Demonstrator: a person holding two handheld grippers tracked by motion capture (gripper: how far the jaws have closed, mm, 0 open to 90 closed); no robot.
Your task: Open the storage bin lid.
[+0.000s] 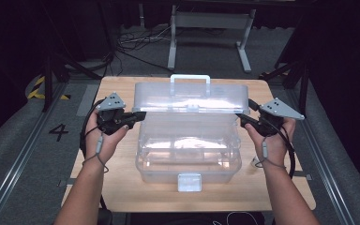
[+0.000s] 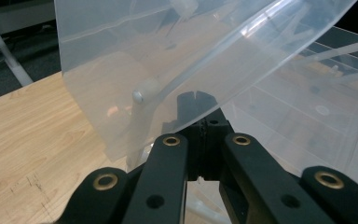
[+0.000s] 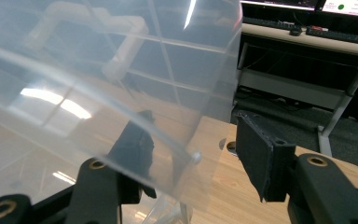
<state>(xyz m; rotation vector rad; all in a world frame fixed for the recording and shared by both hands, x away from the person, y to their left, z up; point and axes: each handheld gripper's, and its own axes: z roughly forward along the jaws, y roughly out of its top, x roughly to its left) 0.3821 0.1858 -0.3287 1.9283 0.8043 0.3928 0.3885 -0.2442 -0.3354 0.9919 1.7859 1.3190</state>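
A clear plastic box [image 1: 187,152] sits in the middle of the wooden table [image 1: 122,187], its latch at the 6 o'clock edge, nearest the person. Its clear lid [image 1: 192,98] is raised and tilted on the hinge along the far side, at 12 o'clock, with the carry handle [image 1: 190,78] sticking up from the top.

The left tool [image 1: 139,115] is at 9 o'clock of the box, at the lid's left end. In the left gripper view the tool [image 2: 200,116] has its jaws pinched together on the lid's lower edge [image 2: 205,84], so it is holding the lid.

The right tool [image 1: 243,120] is at 3 o'clock, at the lid's right end. In the right gripper view the tool [image 3: 193,149] stands wide: the lid's side wall [image 3: 121,93] lies between the jaws, with one jaw seen through the plastic and the padded jaw standing well apart from it at the right. The pads are not pressing on the lid, so this tool holds nothing.

Both hands [image 1: 104,138] come in from 6 o'clock, one on each side of the box.
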